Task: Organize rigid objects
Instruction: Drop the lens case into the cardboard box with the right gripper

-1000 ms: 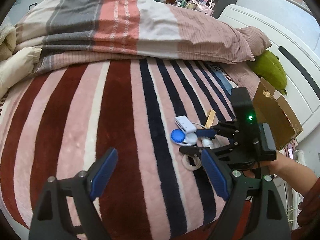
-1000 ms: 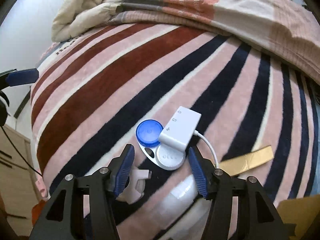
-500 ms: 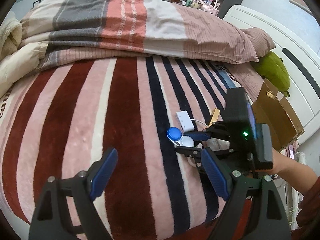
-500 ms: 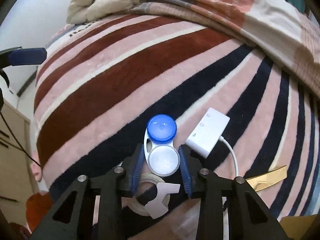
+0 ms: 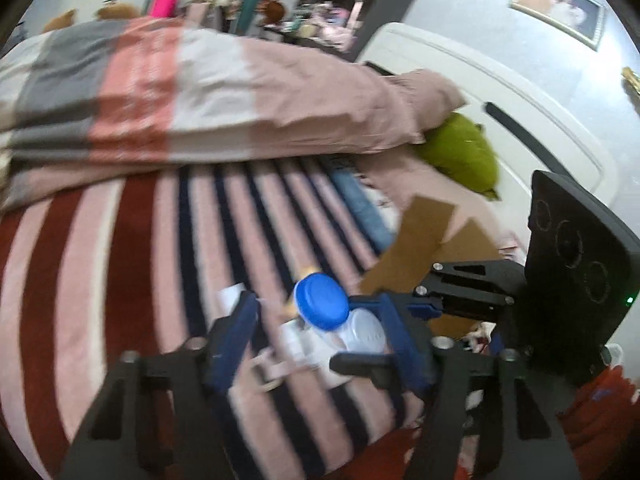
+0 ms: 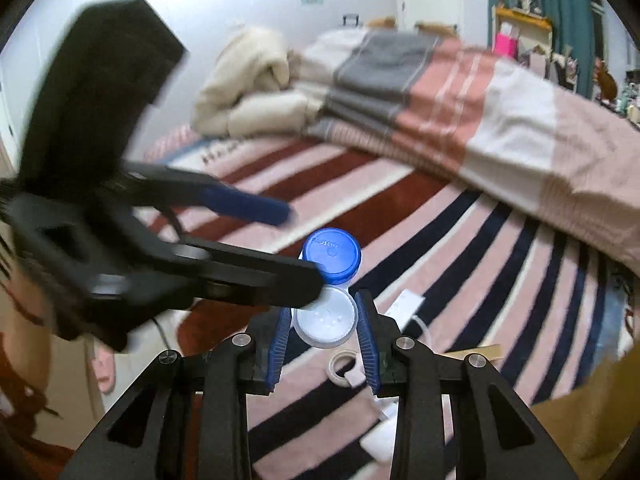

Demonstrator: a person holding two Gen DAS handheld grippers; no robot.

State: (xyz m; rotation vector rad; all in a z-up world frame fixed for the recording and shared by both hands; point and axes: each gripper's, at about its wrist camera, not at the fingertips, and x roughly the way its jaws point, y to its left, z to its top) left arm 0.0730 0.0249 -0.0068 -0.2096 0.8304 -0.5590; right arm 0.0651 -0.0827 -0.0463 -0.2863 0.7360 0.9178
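White adapter (image 5: 231, 295) half hidden behind blurred left jaws; cardboard box (image 6: 580, 412) cut by frame edge.

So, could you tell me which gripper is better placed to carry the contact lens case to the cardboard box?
Right: the right gripper already clamps the contact lens case, and the cardboard box lies on its side. The left gripper is closing around the case.

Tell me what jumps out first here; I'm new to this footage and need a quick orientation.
A contact lens case with a blue cap and a white cap, lifted above the striped blanket, gripped at its white end by the right hand-held gripper. The left hand-held gripper is closing around the blue cap. A cardboard box sits beyond.
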